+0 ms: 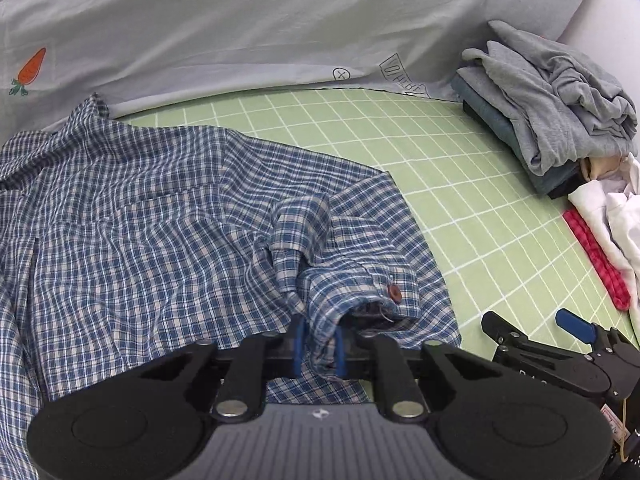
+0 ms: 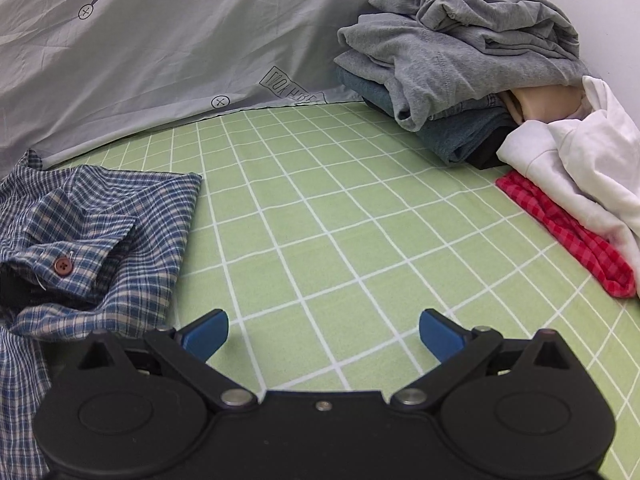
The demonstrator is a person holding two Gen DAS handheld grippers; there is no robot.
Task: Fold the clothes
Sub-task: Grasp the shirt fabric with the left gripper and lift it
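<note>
A home bedroom, probably: a bed under a green grid-patterned sheet (image 2: 320,208), a pale grey duvet (image 2: 160,60) printed with small motifs, and folded clothes stacked (image 2: 460,68) against the wall.

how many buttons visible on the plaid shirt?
1. A round brown button sits on the cuff of the blue plaid cotton shirt, just beyond the left gripper. Others may be hidden in folds.

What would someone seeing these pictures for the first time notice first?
The blue plaid shirt sprawls over the green grid sheet, its buttoned cuff pinched in the left gripper. At far right sits a stack of folded grey clothes. The right gripper hangs open over bare sheet.
</note>
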